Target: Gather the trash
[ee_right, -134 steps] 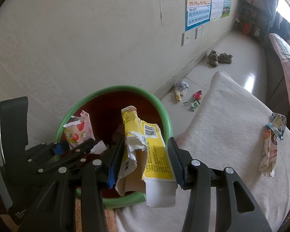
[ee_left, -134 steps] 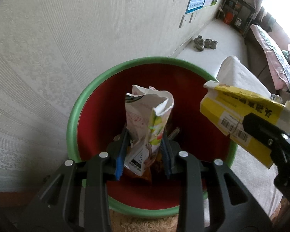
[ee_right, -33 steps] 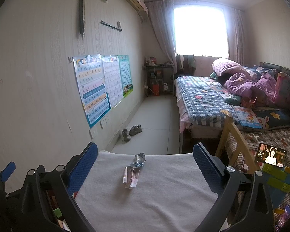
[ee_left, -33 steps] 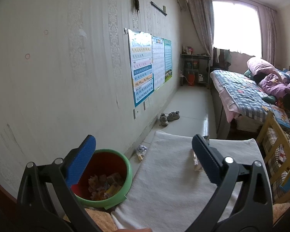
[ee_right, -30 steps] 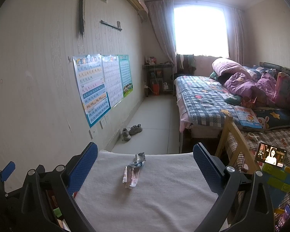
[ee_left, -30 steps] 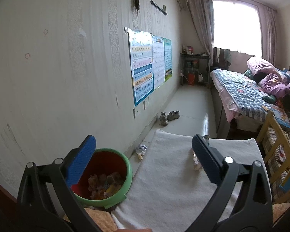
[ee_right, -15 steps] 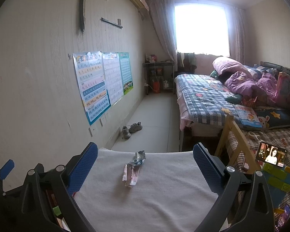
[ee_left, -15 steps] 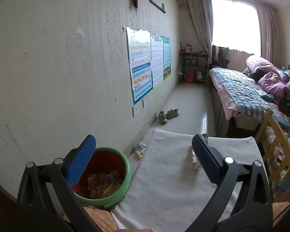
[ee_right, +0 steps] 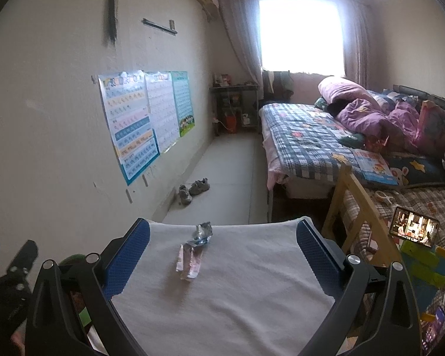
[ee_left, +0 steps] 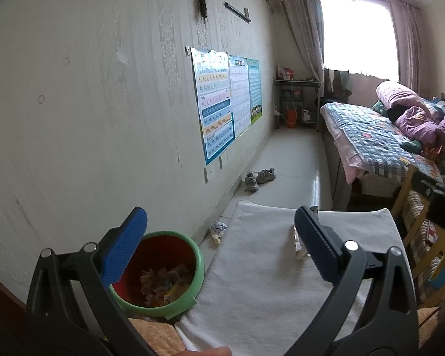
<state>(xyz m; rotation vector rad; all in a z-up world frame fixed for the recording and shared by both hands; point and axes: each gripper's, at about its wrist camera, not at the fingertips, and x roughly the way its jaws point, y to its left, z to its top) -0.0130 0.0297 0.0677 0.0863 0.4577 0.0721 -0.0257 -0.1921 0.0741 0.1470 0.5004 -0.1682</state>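
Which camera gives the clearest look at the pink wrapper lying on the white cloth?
The right wrist view: the pink wrapper lies unobstructed on the white cloth, centred between the open right tool. In the left wrist view the wrapper is mostly hidden behind the open left tool's blue pad.

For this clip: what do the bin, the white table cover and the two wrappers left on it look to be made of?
Bin: likely moulded plastic, with a smooth green rim and a red inside with a slight sheen.
White cover: cloth, probably towelling, matte with a soft nap.
Pink wrapper: thin printed film or coated paper, flattened and creased.
Silver-blue wrapper: looks like metallised foil film, crumpled and glinting.
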